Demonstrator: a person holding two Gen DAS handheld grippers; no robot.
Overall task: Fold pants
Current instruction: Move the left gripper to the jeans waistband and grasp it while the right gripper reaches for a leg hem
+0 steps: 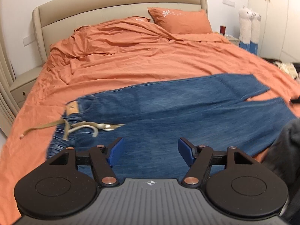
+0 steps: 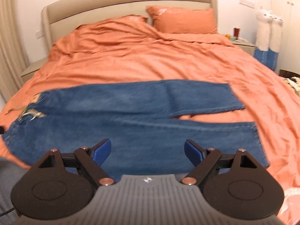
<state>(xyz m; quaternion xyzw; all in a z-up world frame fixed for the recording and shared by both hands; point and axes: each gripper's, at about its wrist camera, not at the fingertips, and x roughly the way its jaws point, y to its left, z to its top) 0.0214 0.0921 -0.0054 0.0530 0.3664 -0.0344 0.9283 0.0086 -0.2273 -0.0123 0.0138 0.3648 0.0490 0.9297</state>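
Blue denim pants (image 1: 168,108) lie flat across the near part of the orange bed, waist to the left, both legs running right. A tan drawstring belt (image 1: 78,127) trails from the waistband. The pants also show in the right wrist view (image 2: 131,116), with the two leg ends (image 2: 234,112) split apart at the right. My left gripper (image 1: 151,151) is open and empty, hovering over the near leg close to the waist. My right gripper (image 2: 148,151) is open and empty above the near leg's middle.
The orange bedding (image 1: 131,56) is rumpled toward the beige headboard (image 1: 116,1), with an orange pillow (image 1: 180,20) at the back right. A nightstand (image 1: 22,86) stands left of the bed. Plush toys (image 2: 268,28) stand at the right wall.
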